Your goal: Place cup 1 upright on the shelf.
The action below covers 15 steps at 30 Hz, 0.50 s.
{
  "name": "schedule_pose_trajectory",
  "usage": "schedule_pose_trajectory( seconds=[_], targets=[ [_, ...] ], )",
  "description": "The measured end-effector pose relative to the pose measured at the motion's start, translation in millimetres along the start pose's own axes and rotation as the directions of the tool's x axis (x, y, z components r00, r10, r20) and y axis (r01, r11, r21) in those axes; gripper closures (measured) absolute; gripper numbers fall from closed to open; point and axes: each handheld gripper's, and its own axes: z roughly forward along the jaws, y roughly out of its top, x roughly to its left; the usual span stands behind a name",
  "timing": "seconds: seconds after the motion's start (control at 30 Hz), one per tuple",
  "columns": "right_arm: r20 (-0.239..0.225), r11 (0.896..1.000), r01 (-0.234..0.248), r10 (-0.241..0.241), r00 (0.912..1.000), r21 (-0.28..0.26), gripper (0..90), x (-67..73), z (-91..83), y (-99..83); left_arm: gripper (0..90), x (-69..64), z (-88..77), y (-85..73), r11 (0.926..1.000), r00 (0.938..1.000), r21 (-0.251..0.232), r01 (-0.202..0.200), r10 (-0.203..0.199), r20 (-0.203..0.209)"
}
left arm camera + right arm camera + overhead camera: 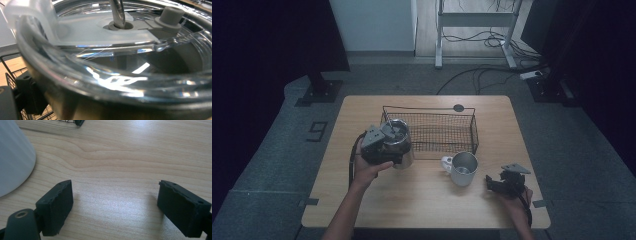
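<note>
Though dim the room, pale table [422, 202]: left gripper [388, 152] clasping tumbler [398, 134], right gripper [115, 203] agape.

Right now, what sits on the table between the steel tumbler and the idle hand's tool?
In the high view, a white mug stands between the tumbler and the right gripper.

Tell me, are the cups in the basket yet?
Nothing looks finished: the wire basket holds no cups. In hand, the left gripper clamps the lidded tumbler by the basket's front left corner. Left, probably: the mug, standing on the table near the open right gripper.
</note>
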Motion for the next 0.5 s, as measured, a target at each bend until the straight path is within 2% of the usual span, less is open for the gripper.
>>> schedule_pose_trajectory(
  seconds=[0.5],
  targets=[
    [0.0, 1.0, 0.001, -0.001, 1.0, 0.0, 13.3, 0.0, 0.0, 0.0, 3.8, 2.5, 3.5, 9.4, 0.9999, 0.9999, 0.007, -0.013, 0.013, 0.002]
  ],
)
